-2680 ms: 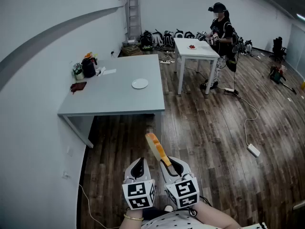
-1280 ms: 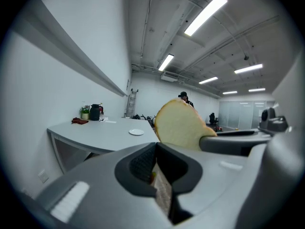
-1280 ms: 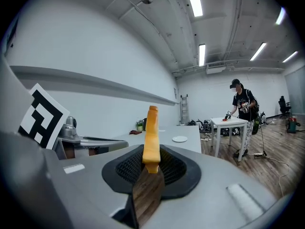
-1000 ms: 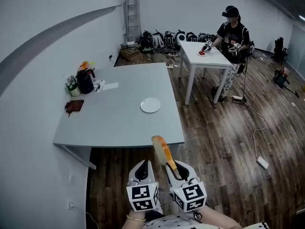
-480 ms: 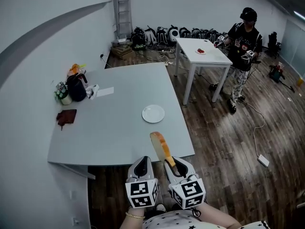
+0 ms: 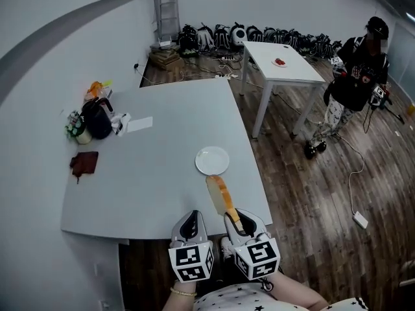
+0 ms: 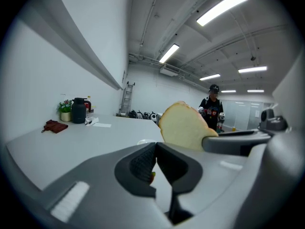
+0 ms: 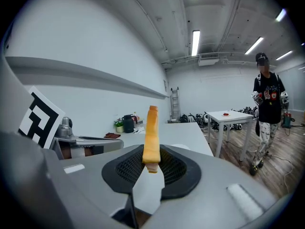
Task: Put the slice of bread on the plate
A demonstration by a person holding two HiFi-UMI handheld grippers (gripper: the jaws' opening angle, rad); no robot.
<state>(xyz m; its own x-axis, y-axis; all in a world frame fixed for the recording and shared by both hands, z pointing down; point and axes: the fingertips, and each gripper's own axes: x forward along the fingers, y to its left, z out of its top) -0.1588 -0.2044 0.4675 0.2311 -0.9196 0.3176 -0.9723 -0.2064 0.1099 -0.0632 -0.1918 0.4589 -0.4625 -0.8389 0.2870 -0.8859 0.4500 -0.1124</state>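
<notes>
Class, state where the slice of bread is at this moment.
Head view, lower centre: the slice of bread stands on edge, clamped in the right gripper, over the near edge of the grey table, short of the white plate.

**Data-collection lab / open test room, not a home**

A bare white-walled hall is serving as a recording space. A plain grey table (image 6: 155, 180) and a smaller white table (image 6: 292, 70) are standing apart on a wood-plank floor (image 6: 305, 173). A row of backpacks (image 6: 214, 36) is lining the far wall, beside a ladder (image 6: 165, 8) that is leaning there. A cable (image 6: 352, 173) is trailing across the floor to a power strip (image 6: 360, 220). A second person (image 6: 356, 76) is standing by the white table wearing head gear and carrying handheld rigs. Strip lights (image 8: 196, 39) are running along an exposed ceiling with bare pipes.
</notes>
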